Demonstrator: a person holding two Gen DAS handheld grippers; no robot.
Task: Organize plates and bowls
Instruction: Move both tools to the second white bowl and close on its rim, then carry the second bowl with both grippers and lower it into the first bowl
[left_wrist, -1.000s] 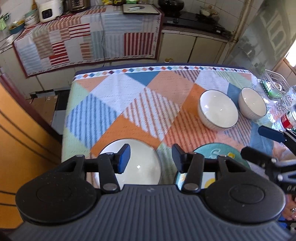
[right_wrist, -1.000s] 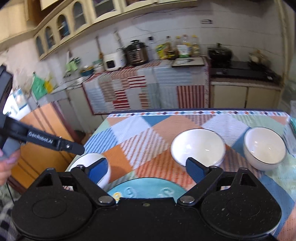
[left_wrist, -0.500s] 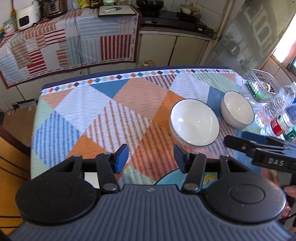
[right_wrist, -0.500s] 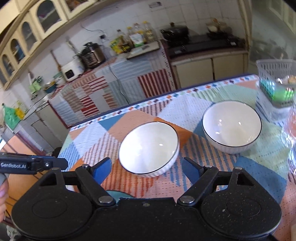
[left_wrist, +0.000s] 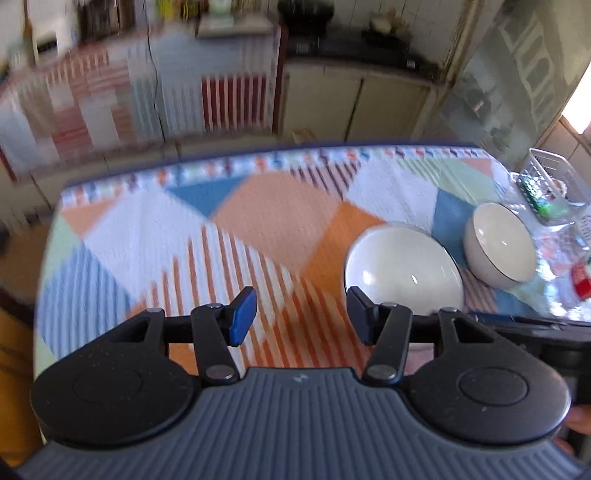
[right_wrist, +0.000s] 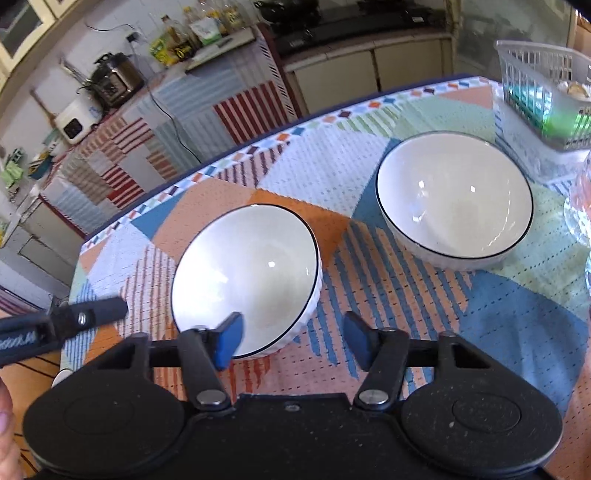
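Observation:
Two white bowls with dark rims stand on the patchwork tablecloth. The near bowl (right_wrist: 245, 277) (left_wrist: 402, 271) is just ahead of my right gripper (right_wrist: 293, 341), whose left fingertip overlaps its near rim. The far bowl (right_wrist: 454, 195) (left_wrist: 498, 245) stands to its right, apart from it. My right gripper is open and empty. My left gripper (left_wrist: 301, 315) is open and empty over the striped orange patch, left of the near bowl. The left gripper shows at the left edge of the right wrist view (right_wrist: 74, 319). No plates are in view.
A clear plastic basket (right_wrist: 543, 77) with green items stands at the table's back right corner. A bottle with a red label (left_wrist: 581, 280) is at the right edge. The tablecloth (left_wrist: 266, 218) covers the table. Kitchen counters stand behind.
Both grippers moved forward and right over the table. The plates dropped out of view below. The near bowl now sits right at my right gripper's fingertips.

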